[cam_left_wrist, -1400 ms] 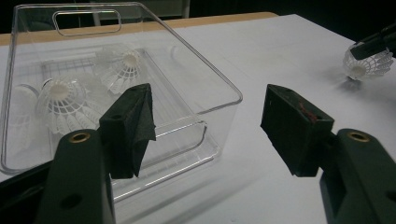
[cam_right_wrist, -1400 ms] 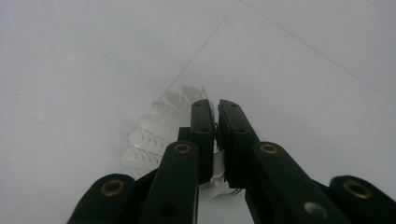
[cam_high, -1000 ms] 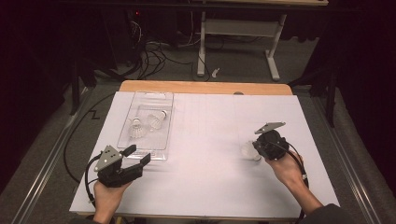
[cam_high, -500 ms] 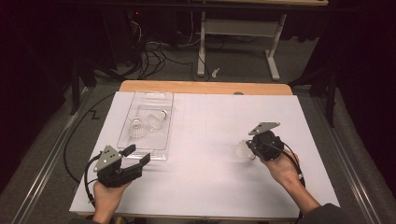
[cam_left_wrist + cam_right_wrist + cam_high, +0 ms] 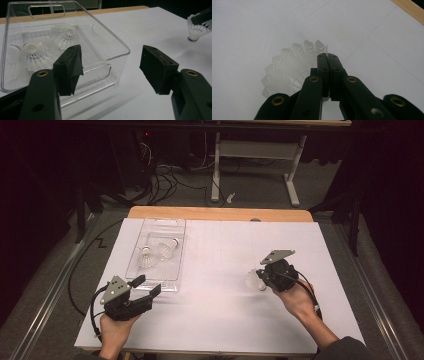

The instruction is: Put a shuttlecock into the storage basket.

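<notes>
The clear bin [image 5: 176,229] near your left gripper [image 5: 145,289] holds two shuttlecocks [image 5: 146,257]. Your left jaws gape empty; your right gripper [image 5: 327,58] pinches another shuttlecock's skirt [image 5: 287,71].

Overhead light falls evenly on the white paper-covered surface [image 5: 215,270], while the floor and room around it sink into near-black. The high view is soft and grainy, and the white feathered shuttlecock [image 5: 252,280] nearly washes out against the paper. In the left gripper view, glare streaks run along the rim of the clear plastic rectangular bin [image 5: 110,41], which casts a faint shadow toward the camera. In the right gripper view, the paper beyond the shuttlecock [image 5: 287,72] reads dull grey, the near black metal blurred.
</notes>
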`<state>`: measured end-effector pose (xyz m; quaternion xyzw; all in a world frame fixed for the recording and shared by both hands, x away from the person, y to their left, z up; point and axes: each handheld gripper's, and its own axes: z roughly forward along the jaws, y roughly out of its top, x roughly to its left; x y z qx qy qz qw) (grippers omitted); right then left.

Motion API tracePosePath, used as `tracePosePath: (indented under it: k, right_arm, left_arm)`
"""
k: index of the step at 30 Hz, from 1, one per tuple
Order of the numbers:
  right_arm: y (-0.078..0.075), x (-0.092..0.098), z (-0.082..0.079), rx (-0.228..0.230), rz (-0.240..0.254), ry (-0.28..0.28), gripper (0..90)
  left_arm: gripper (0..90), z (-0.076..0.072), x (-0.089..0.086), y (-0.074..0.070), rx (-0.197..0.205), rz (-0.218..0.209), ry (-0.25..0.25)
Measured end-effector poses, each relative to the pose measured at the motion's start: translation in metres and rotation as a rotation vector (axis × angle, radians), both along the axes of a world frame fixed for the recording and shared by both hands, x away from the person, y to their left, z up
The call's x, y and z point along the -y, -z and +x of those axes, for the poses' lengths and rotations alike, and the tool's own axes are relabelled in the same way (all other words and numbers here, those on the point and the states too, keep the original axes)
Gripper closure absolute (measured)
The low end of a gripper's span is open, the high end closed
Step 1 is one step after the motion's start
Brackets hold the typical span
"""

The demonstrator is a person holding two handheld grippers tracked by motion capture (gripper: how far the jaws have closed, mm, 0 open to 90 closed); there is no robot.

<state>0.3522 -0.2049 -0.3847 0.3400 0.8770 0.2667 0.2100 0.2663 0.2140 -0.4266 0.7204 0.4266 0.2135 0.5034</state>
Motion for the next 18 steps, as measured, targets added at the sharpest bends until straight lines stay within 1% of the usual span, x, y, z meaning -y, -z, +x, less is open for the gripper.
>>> tracePosePath:
  k: [8,13,18]
  right_arm:
    - [-0.003,-0.014,-0.002,0.007,0.013,-0.044,90.0]
    - [-0.004,-0.022,-0.002,0.003,0.023,-0.074,90.0]
    - [-0.004,-0.028,-0.003,-0.003,0.05,-0.1,90.0]
  left_arm:
    - [34.7,0.0,0.001,0.0,-0.005,0.0,0.008]
    - [34.7,0.0,0.001,0.0,-0.006,0.0,0.011]
    - [34.5,0.001,0.002,0.001,-0.01,0.002,0.016]
